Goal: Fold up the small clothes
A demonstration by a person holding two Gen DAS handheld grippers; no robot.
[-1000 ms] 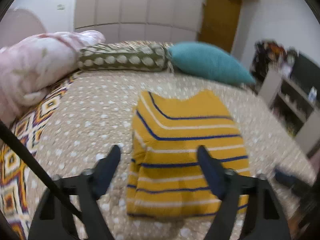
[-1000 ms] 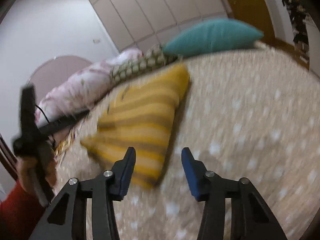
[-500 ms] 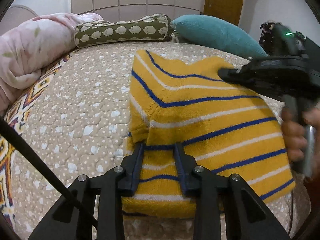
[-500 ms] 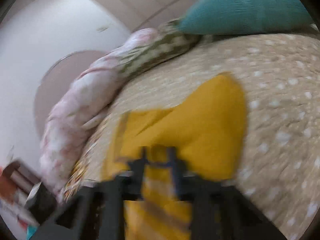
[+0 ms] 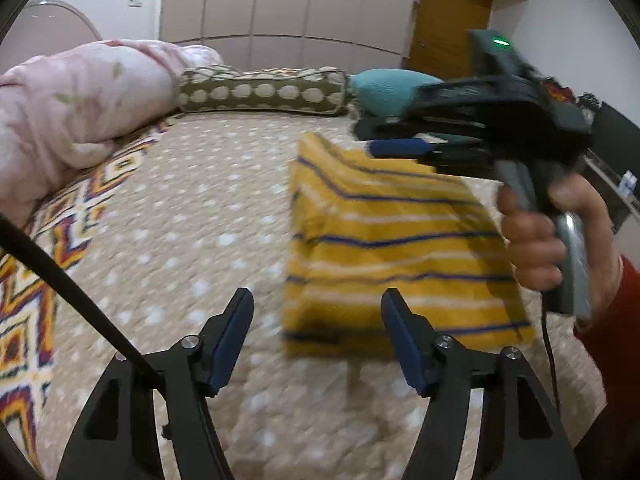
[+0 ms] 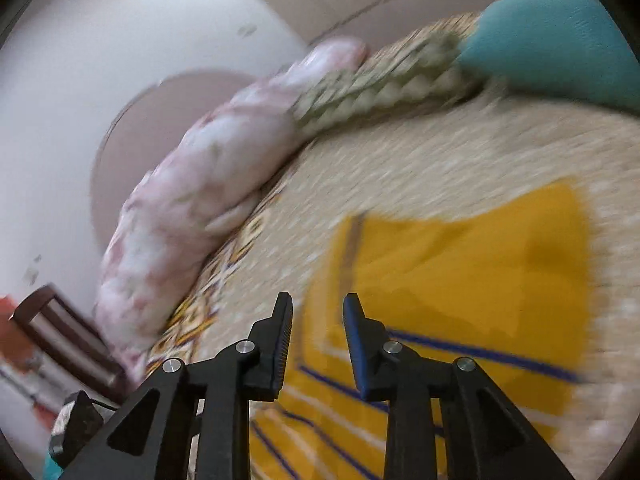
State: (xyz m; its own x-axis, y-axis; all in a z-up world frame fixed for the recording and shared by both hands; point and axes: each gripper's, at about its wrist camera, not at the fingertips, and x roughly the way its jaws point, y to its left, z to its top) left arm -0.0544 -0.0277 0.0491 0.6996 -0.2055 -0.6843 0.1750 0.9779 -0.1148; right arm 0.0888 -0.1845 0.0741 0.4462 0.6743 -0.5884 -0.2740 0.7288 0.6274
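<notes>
Bedroom, item one: a bed under a beige dotted quilt (image 5: 192,216), which I took as my landmark. At the quilt's head end lay a pink floral duvet (image 5: 76,108), an olive bolster with pale spots (image 5: 260,90) and a teal cushion (image 5: 384,86); cream wardrobe doors (image 5: 248,0) and an ochre door (image 5: 448,20) stood beyond it.

Item two: a mustard sweater with blue and white stripes (image 5: 396,248), folded into a rough rectangle, flat on the quilt toward its right side.

Item three: my left gripper (image 5: 316,336), above the quilt at the sweater's near edge, jaws apart and opening, nothing pinched between them.

Item four: my right gripper (image 6: 318,332), carried in my hand (image 5: 560,232) over the sweater's far end, jaws narrowly apart and opening, holding no cloth.
</notes>
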